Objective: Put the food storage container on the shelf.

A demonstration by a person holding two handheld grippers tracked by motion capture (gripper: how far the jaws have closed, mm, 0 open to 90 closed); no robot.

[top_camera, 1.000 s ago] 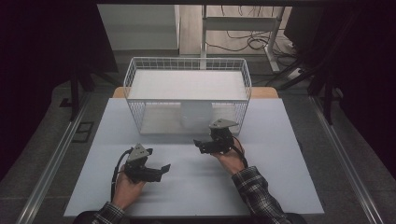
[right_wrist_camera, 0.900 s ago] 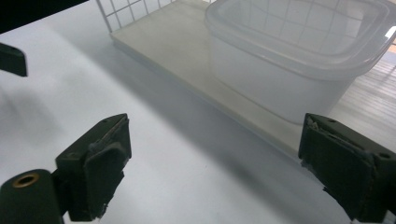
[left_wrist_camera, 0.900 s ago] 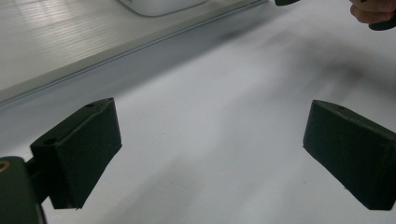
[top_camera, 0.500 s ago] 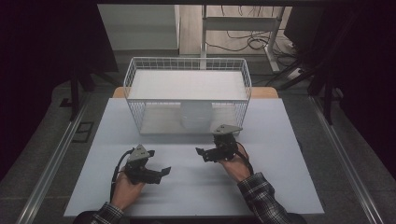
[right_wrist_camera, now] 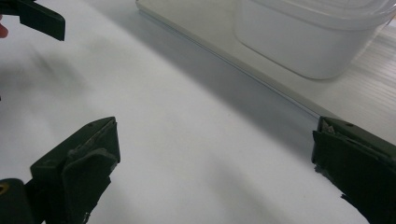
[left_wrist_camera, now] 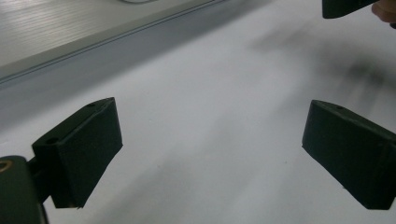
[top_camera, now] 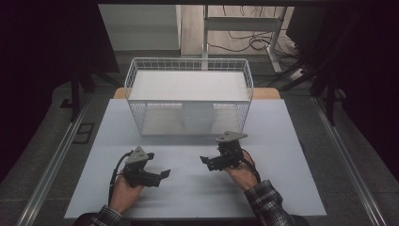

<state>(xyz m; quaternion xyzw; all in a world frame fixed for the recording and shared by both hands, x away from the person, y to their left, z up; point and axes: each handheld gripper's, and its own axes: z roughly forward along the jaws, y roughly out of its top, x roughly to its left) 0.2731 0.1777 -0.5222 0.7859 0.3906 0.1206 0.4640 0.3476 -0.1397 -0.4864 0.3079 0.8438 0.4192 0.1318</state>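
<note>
Your right tool (top_camera: 212, 162), its jaws just opened wide and empty, sat near the table's (top_camera: 291, 188) front edge; your left tool (top_camera: 157, 176) was open too. The white container (top_camera: 197, 115) stood inside the wire basket (top_camera: 141, 101) toward the far edge. Reaching from there, you risked snagging the basket's wires.

Left hand-held gripper (top_camera: 162, 174): black body, grey three-cornered top plate, trailing black cable. Right hand-held gripper (top_camera: 205, 161): matching build. Sleeves: dark plaid.

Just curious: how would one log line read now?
left tool: open, empty | right tool: open, empty | white container: inside wire basket
</note>
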